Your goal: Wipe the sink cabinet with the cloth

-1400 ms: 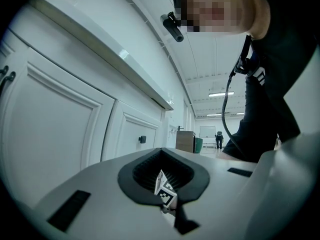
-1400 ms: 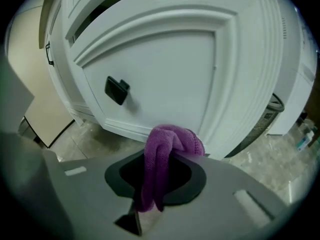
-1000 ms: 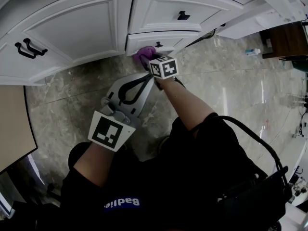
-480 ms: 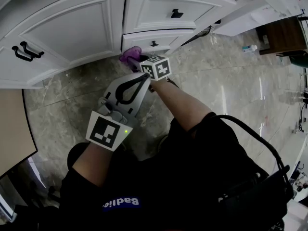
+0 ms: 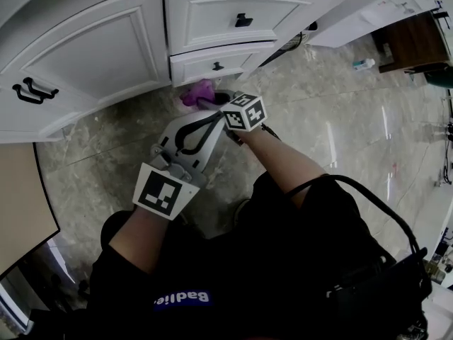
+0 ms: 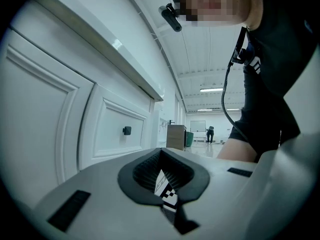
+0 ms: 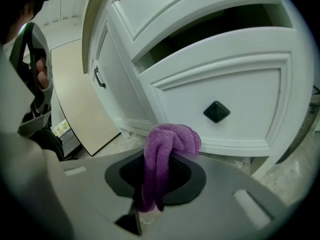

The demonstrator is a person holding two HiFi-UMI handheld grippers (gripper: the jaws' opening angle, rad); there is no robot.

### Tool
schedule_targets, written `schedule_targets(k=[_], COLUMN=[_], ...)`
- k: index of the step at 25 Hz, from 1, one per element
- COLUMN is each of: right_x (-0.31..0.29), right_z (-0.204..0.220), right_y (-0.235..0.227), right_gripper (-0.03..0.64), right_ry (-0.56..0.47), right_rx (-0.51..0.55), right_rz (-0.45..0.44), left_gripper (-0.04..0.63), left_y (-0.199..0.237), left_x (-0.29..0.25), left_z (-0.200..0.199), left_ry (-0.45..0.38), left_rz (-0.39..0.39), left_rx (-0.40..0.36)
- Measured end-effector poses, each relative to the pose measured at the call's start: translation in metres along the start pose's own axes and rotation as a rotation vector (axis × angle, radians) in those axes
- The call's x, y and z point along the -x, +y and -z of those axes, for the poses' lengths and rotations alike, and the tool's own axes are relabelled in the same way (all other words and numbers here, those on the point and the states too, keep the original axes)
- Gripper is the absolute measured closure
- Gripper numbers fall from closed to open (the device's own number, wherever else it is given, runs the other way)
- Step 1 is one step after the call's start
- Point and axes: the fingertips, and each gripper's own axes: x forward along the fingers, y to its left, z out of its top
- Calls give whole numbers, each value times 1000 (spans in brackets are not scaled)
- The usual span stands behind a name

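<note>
The white sink cabinet [image 5: 106, 44] fills the top of the head view, with two drawers at its right. A purple cloth [image 5: 197, 92] sits just below the lower drawer [image 5: 212, 64], near the floor. My right gripper [image 5: 211, 101] is shut on the cloth [image 7: 167, 139], which bunches over the jaw tips in front of the lower drawer [image 7: 235, 89] and its black knob [image 7: 216, 111]. A dark gap shows above that drawer's front. My left gripper [image 5: 214, 117] hangs just behind the right one, shut and holding nothing [image 6: 164, 156].
Double doors with black handles [image 5: 32, 89] stand left of the drawers. A tan board [image 5: 21, 190] leans at the left [image 7: 80, 99]. A small bottle [image 5: 363, 64] lies on the marble floor [image 5: 340, 126], near brown furniture [image 5: 417, 44].
The right gripper has carried the cloth left along the lower drawer's bottom corner and then down below it. The left gripper has stayed close behind it.
</note>
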Motion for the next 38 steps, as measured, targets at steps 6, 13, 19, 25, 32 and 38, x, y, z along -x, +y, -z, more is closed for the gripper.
schedule_targets(k=[6,13,19,25,32,38], right_x=[48,134,220,304,402,491], right_z=[10,13,-41,-115,-192,-259], right_y=[-35,-7,61,139,242,336], right_gripper=[555,555,555,555,555,555], right_ry=[-6,6,24,-37,-132,-144], right_rx=[-49,-162,-108,-121,-170,-39], right_rz=[80,137,133,110,54,-60], left_gripper=[591,591,591,591,591,591], left_y=[-24,-79,-106,-118,-156,-178], left_x=[-15,-23,-1,35,71,95], left_z=[-29,-40,-109,-227,-376,-473], left_ry=[-30,0,73,168,201,101], left_rz=[53,105,51,-17,-43,-197], left_rx=[18,55,182,311,310,407])
